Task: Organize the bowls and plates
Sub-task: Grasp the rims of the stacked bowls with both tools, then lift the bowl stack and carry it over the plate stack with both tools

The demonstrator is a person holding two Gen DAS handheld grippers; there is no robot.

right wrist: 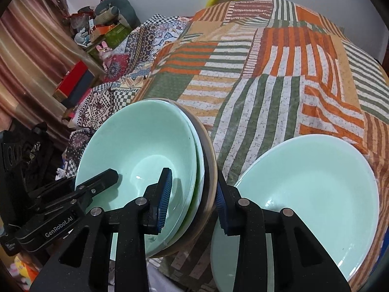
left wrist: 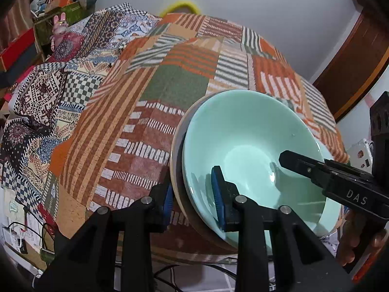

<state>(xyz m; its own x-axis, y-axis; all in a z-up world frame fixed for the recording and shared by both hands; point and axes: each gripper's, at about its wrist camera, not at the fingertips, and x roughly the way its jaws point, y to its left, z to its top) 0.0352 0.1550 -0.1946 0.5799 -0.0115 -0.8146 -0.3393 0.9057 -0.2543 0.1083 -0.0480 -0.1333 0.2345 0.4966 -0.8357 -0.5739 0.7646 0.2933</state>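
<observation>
A stack of pale green bowls point(left wrist: 245, 133) nested in a beige-rimmed plate point(left wrist: 175, 146) is held tilted above the patchwork-covered table point(left wrist: 150, 97). My left gripper point(left wrist: 193, 194) is shut on the stack's near rim, one blue pad inside the bowl, one outside. My right gripper point(right wrist: 193, 202) is shut on the opposite rim of the same stack point(right wrist: 145, 141); its finger also shows in the left wrist view point(left wrist: 316, 168). A second pale green bowl point(right wrist: 316, 189) lies on the table at the right of the stack.
A patchwork cloth point(right wrist: 267, 73) covers the table. A checkered cloth point(left wrist: 48, 92) drapes to the left. Shelves with boxes and a pink rabbit toy point(left wrist: 59, 28) stand at the far left. Cables point(left wrist: 36, 238) lie on the floor below.
</observation>
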